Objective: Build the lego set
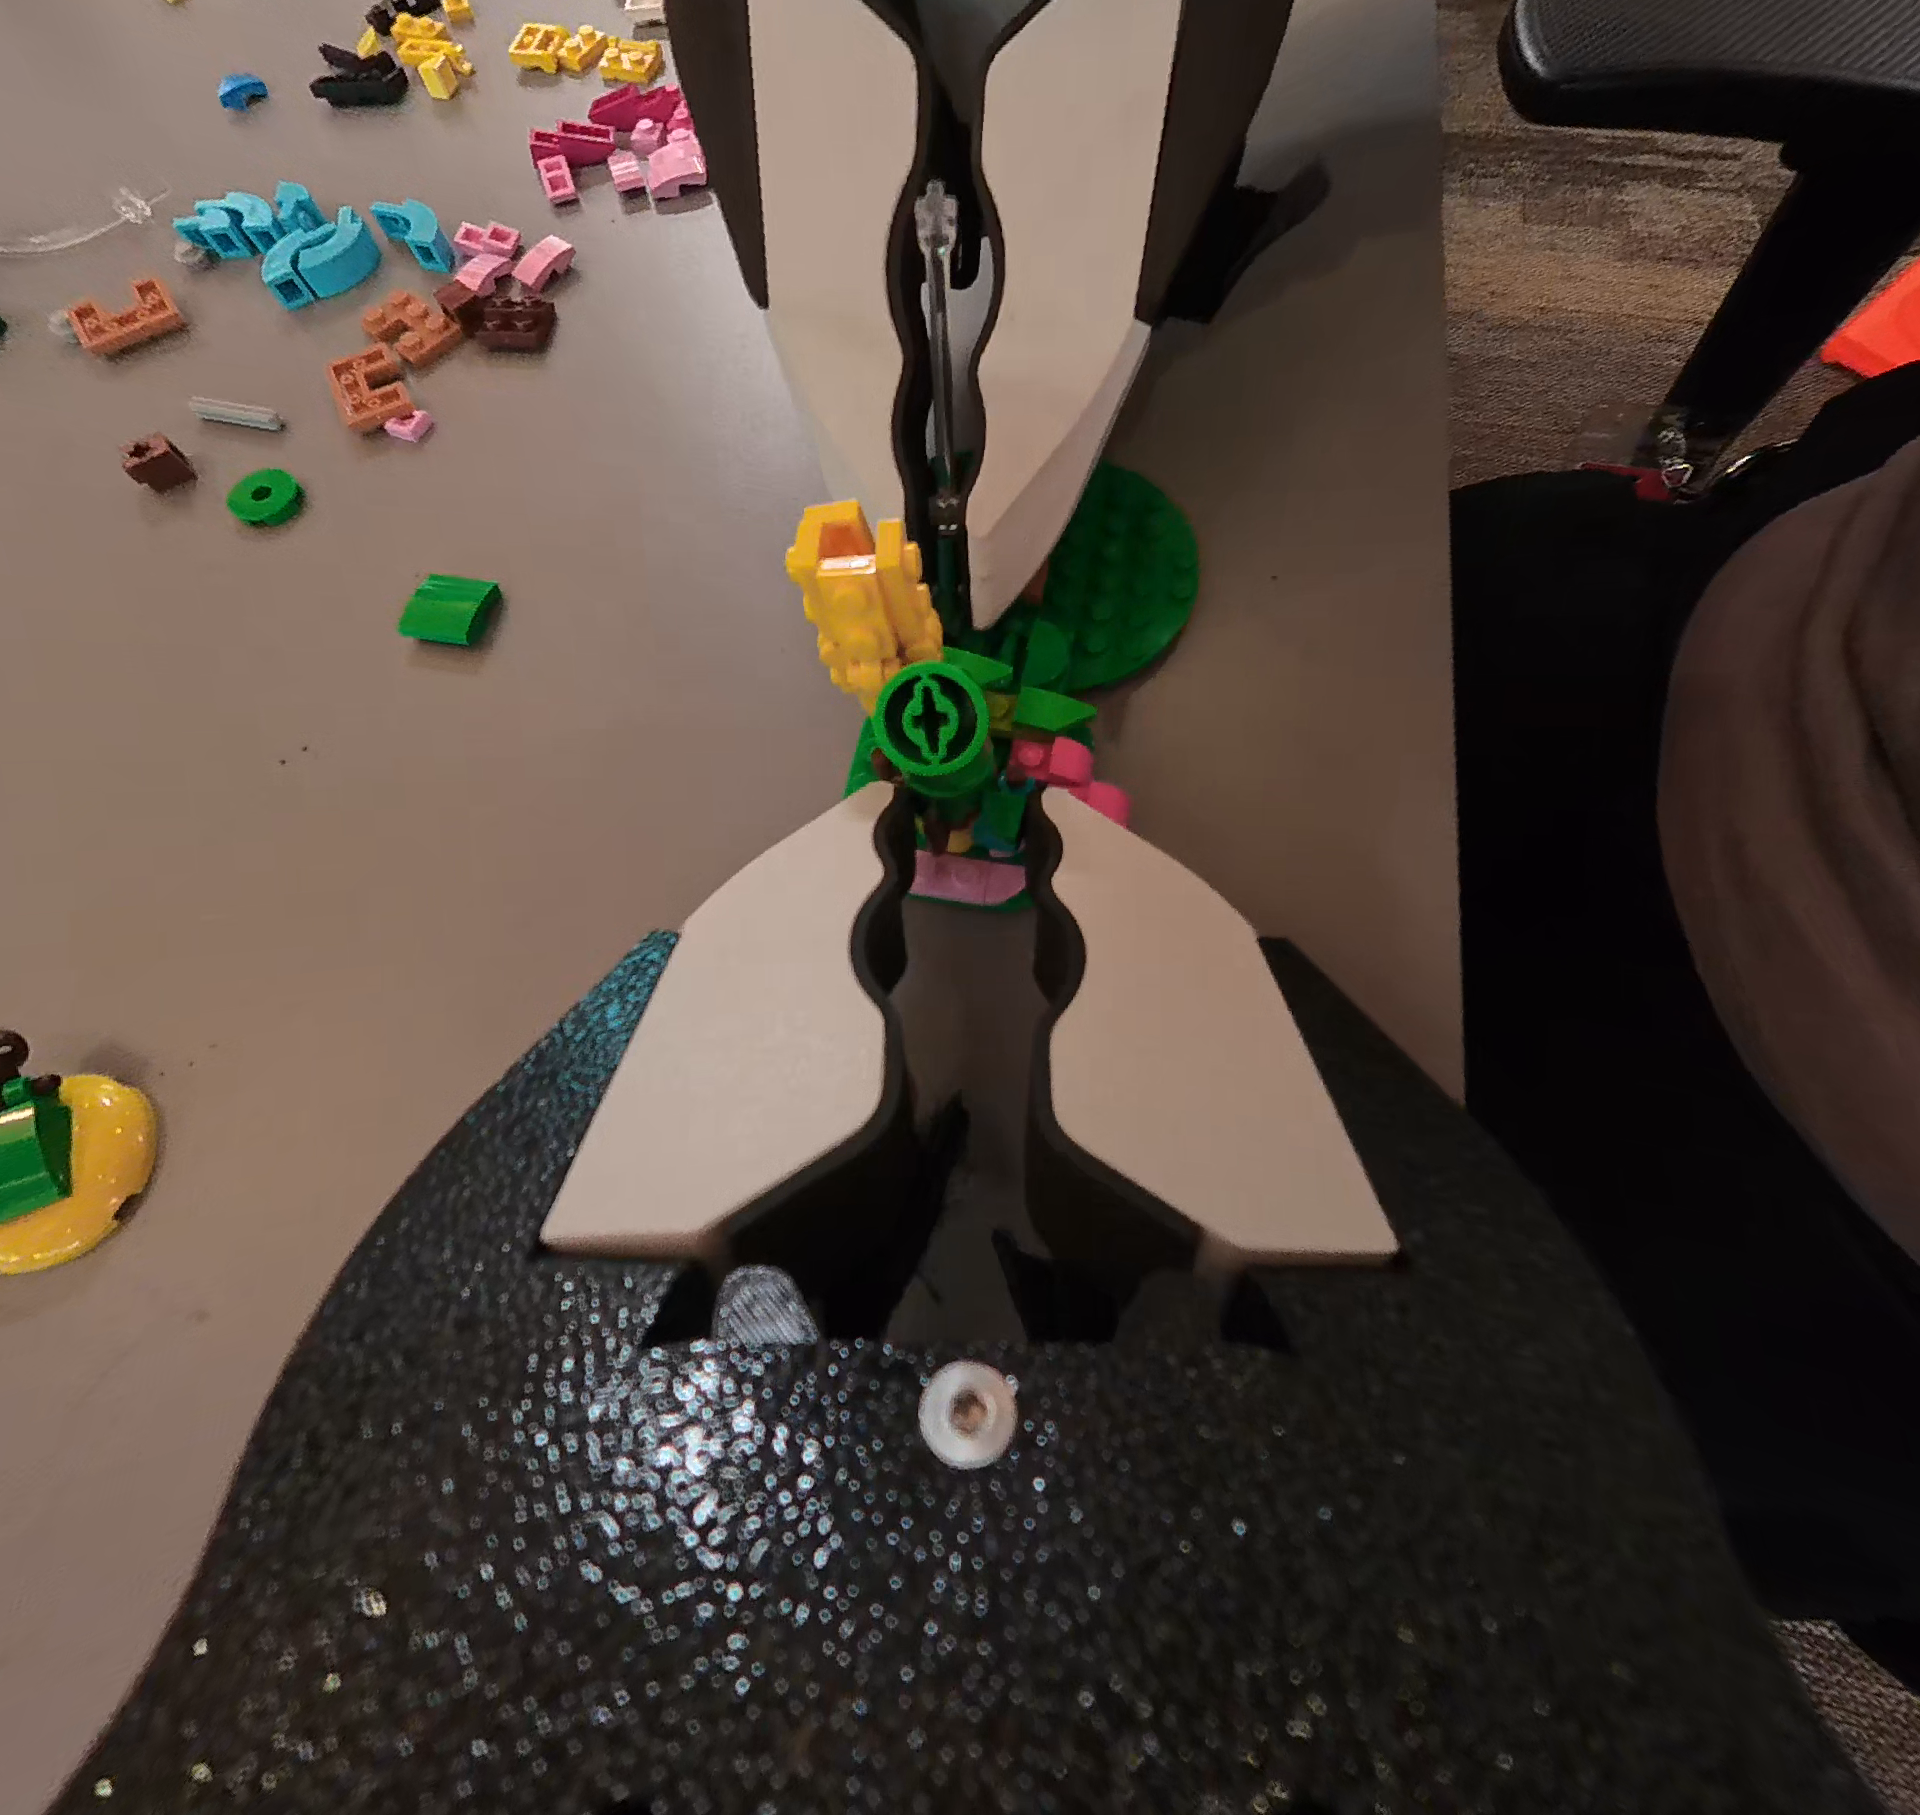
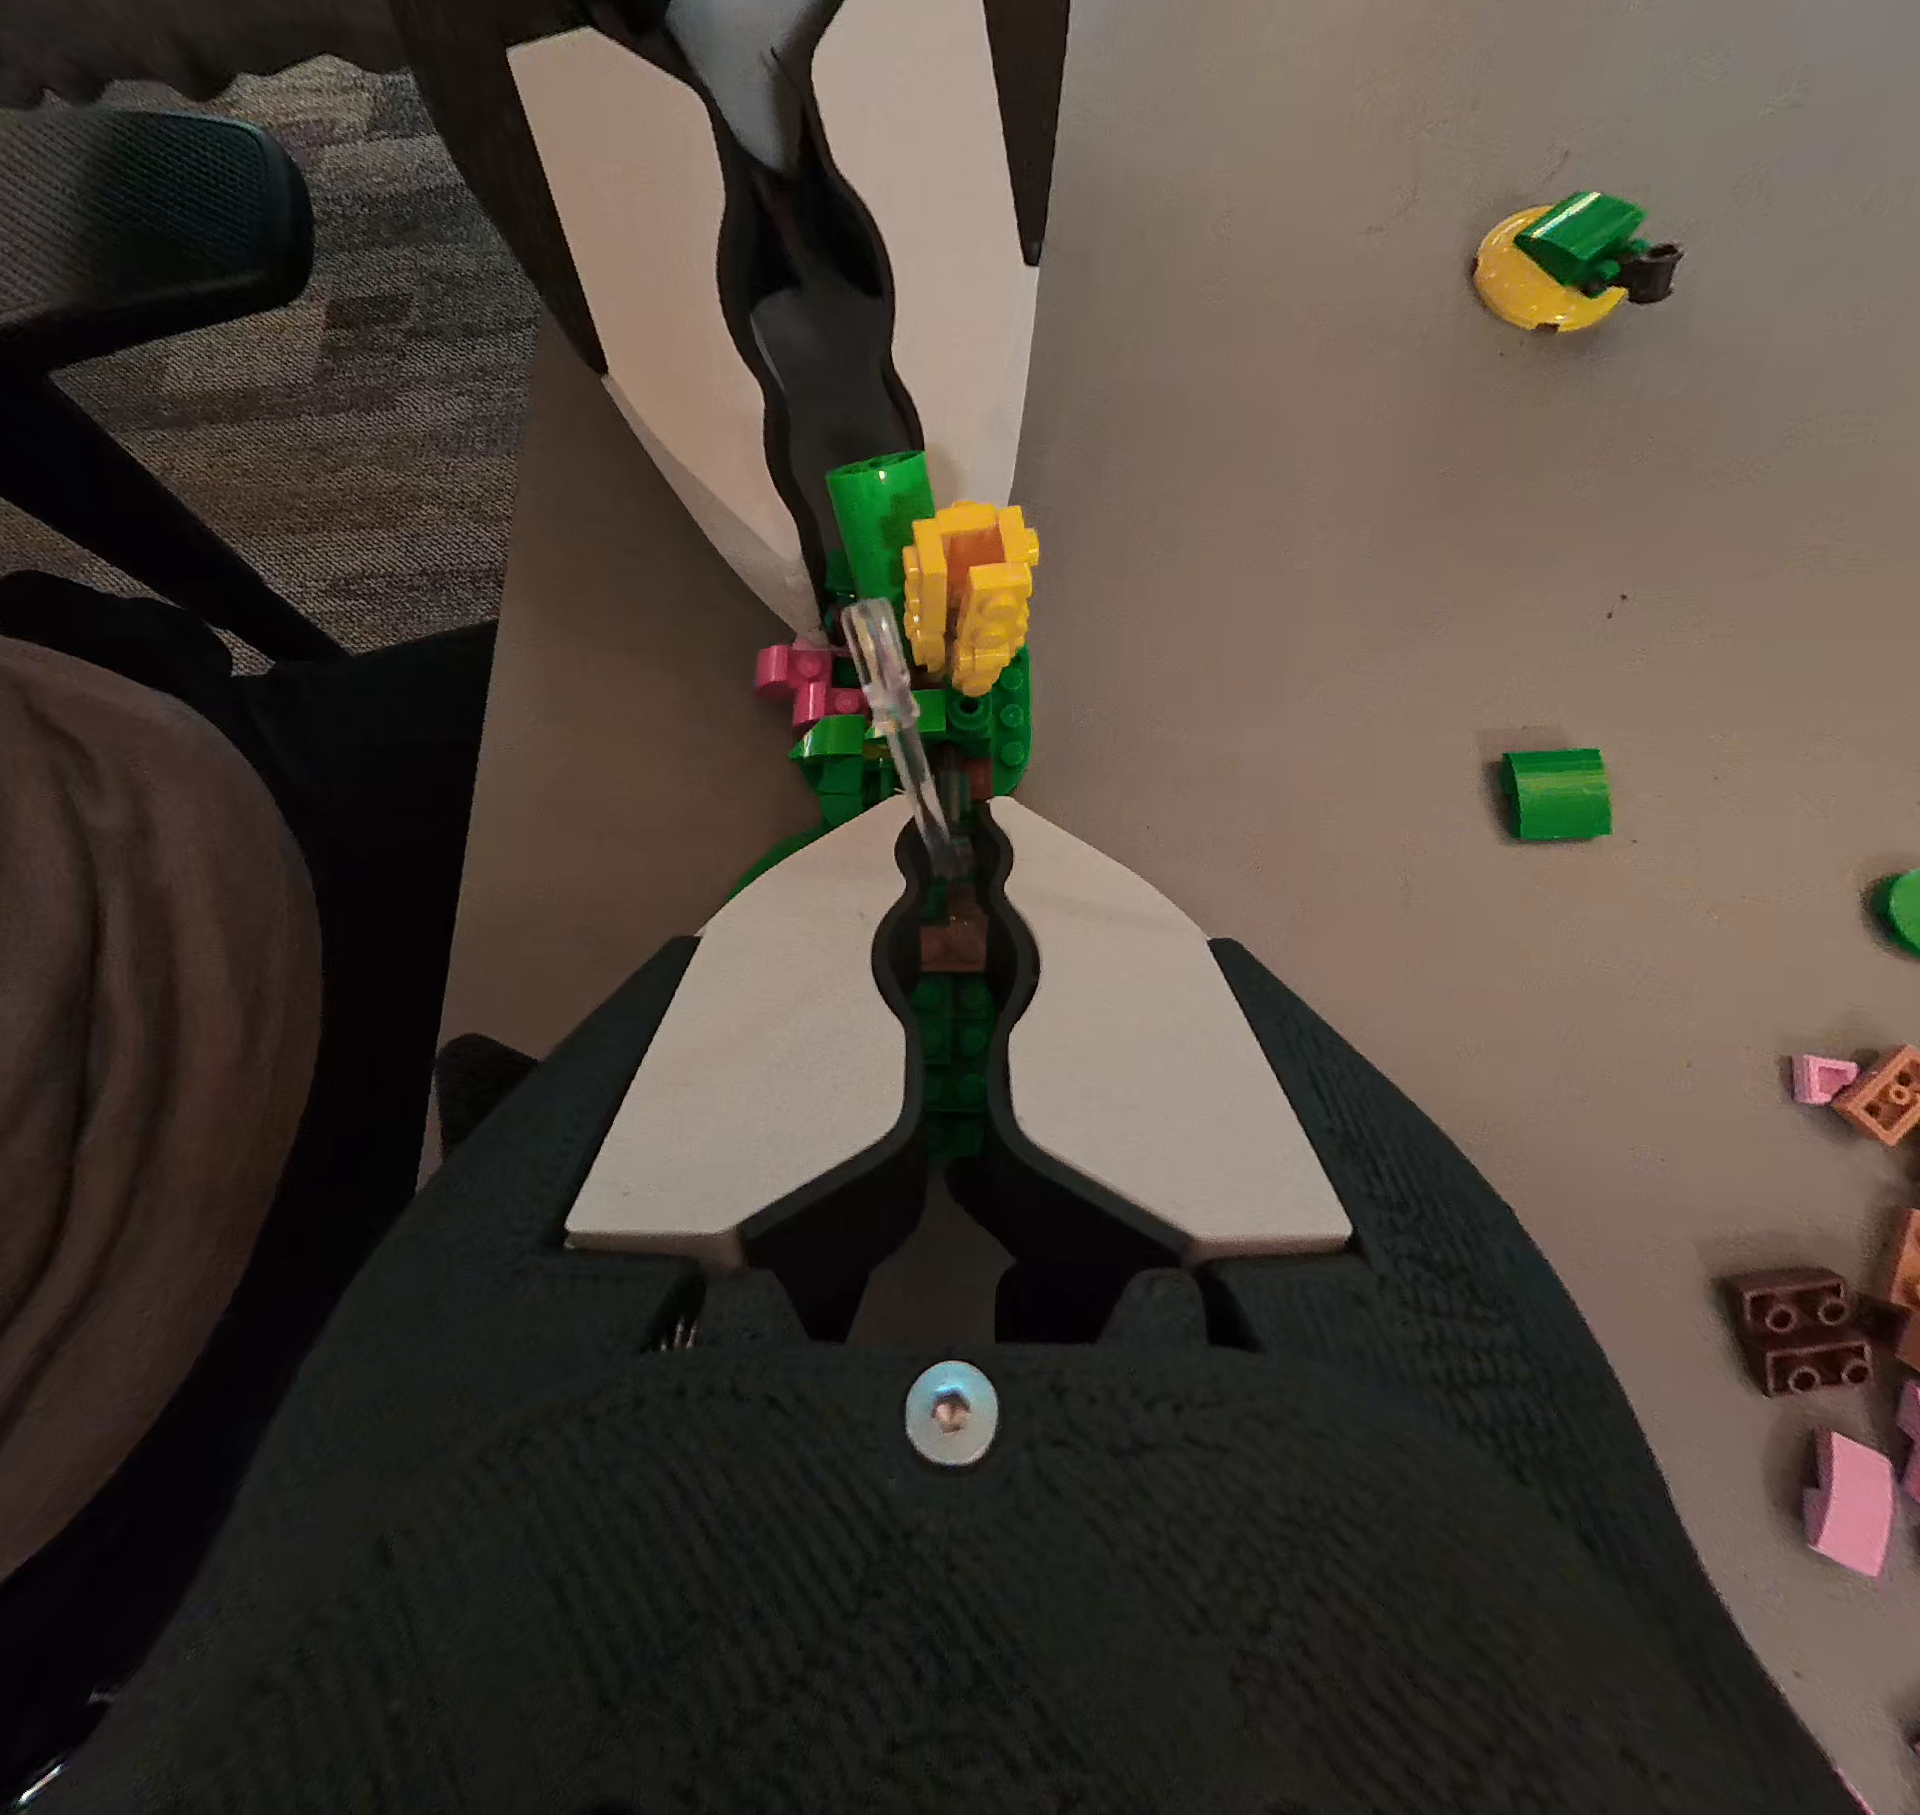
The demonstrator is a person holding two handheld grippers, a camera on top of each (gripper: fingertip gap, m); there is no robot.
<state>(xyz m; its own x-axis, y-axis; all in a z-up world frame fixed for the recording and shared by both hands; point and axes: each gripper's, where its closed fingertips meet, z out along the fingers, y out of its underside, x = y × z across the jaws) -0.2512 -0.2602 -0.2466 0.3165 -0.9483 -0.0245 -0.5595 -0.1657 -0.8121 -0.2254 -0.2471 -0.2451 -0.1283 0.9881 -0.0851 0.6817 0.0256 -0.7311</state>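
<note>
The lego build is a small plant with a yellow flower (image 1: 862,602), a green cylinder stem (image 1: 932,721), pink pieces and a round green base plate (image 1: 1127,570). It stands near the table's right edge. My left gripper (image 1: 961,820) is shut on the build's lower part. My right gripper (image 1: 951,560) comes in from the far side, shut on a thin clear rod (image 1: 938,248). In the right wrist view my right gripper (image 2: 948,815) holds the clear rod (image 2: 878,664) tilted, its free end next to the yellow flower (image 2: 971,591) and green stem (image 2: 878,518).
Loose bricks lie sorted by colour at the table's far left (image 1: 312,248). A green curved brick (image 1: 450,608), a green ring (image 1: 265,497) and a yellow dish with a green piece (image 1: 73,1183) lie apart. The table edge (image 1: 1449,726), a black chair (image 1: 1714,30) and a person's lap (image 1: 1797,830) are to the right. Left and right tips are no more than a few centimetres apart.
</note>
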